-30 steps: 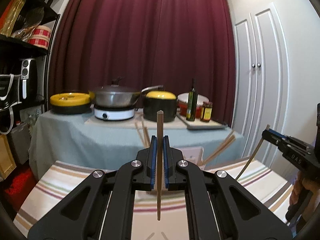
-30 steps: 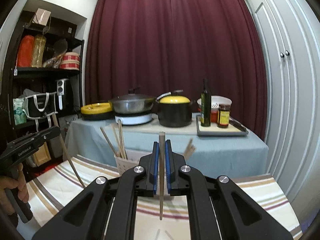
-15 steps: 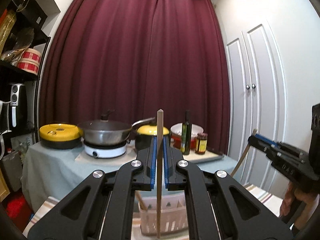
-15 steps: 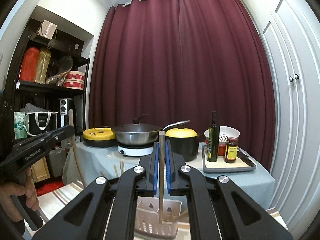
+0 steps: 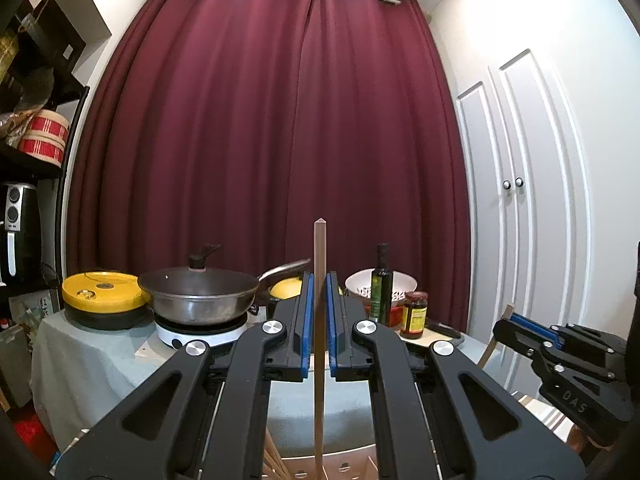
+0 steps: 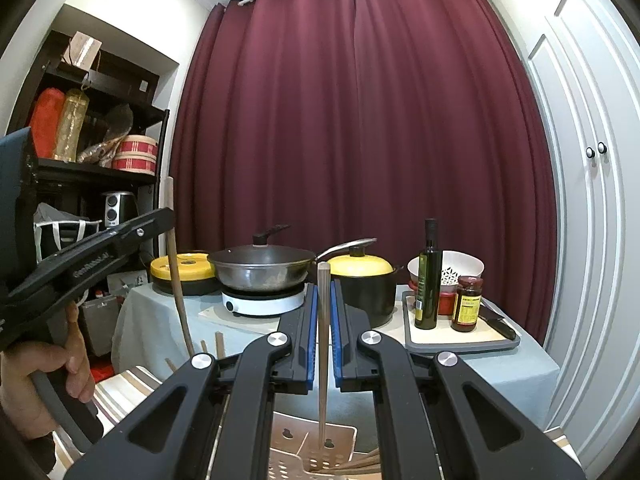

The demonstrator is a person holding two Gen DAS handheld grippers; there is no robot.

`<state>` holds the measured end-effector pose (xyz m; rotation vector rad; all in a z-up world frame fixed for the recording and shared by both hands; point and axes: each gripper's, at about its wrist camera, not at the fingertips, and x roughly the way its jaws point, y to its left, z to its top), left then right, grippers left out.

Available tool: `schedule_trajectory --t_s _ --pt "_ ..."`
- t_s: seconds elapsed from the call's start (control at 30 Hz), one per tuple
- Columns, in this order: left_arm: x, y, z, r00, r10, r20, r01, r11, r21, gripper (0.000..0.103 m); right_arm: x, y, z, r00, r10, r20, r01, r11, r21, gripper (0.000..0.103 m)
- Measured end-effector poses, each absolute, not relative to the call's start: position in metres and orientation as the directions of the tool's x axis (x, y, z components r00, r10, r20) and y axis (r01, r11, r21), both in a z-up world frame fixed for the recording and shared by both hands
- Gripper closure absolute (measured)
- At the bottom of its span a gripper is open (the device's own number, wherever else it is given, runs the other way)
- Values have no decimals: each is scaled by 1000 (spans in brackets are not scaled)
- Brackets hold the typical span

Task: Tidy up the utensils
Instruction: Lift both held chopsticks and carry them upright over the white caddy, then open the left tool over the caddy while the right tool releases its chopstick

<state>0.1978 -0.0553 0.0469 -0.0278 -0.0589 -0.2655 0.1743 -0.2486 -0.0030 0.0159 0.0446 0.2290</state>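
Observation:
In the left wrist view my left gripper (image 5: 319, 316) is shut on an upright wooden chopstick (image 5: 319, 256), whose lower end hangs over the white perforated utensil basket (image 5: 352, 465) at the bottom edge. In the right wrist view my right gripper (image 6: 324, 328) is shut on a second upright chopstick (image 6: 323, 280); its tip points down into the basket (image 6: 349, 436), where several chopsticks (image 6: 354, 466) lie slanted. The left gripper (image 6: 160, 220) shows at the left of that view with its chopstick (image 6: 175, 276), held by a hand (image 6: 48, 364).
Behind the basket stands a cloth-covered table with a wok (image 5: 200, 298) on a burner, a yellow-lidded pot (image 6: 362, 272), an oil bottle (image 6: 428, 276) and a jar (image 6: 467, 304) on a tray. A dark shelf (image 6: 96, 168) is left, white cupboard doors (image 5: 520, 220) right.
Both views have swung upward and closer to the basket, which has dropped from mid-frame to the bottom edge. Both grippers stay shut on their chopsticks.

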Motion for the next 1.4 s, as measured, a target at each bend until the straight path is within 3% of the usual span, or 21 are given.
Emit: schedule_trajectory --t_s 1.4 --pt "259 -50 -30 959 -256 -124 253 967 -43 95 237 -241 -66 950 225 -215 -221 974 43 95"
